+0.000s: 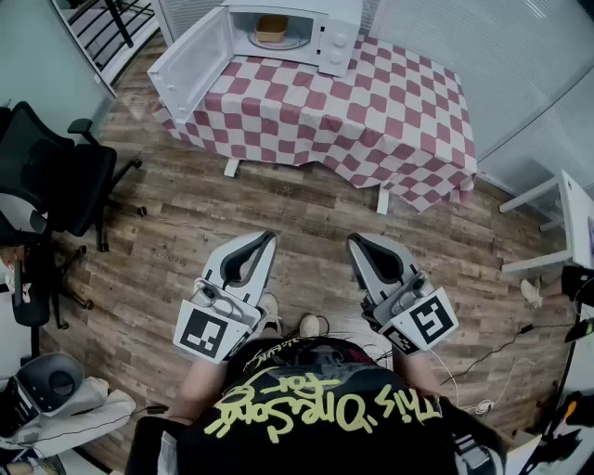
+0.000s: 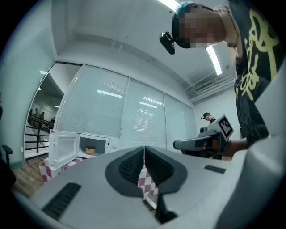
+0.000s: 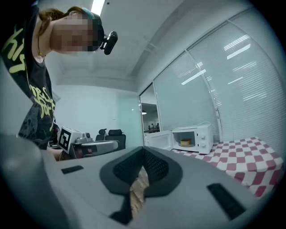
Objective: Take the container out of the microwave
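A white microwave [image 1: 320, 32] stands at the far left of a table with a red-and-white checked cloth [image 1: 371, 111], its door [image 1: 190, 65] swung open to the left. Inside it sits a small tan container [image 1: 271, 28] on the turntable. The same microwave [image 2: 96, 145] and container [image 2: 90, 150] appear small in the left gripper view, and the microwave [image 3: 192, 138] in the right gripper view. My left gripper [image 1: 267, 237] and right gripper [image 1: 355, 241] are held level over the wooden floor, well short of the table, both shut with nothing between the jaws.
A black office chair [image 1: 56, 186] stands at the left on the wood floor [image 1: 306, 209]. A white table's corner [image 1: 566, 218] and cables lie at the right. Stair railings [image 1: 102, 23] are at the far left; glass partitions back the table.
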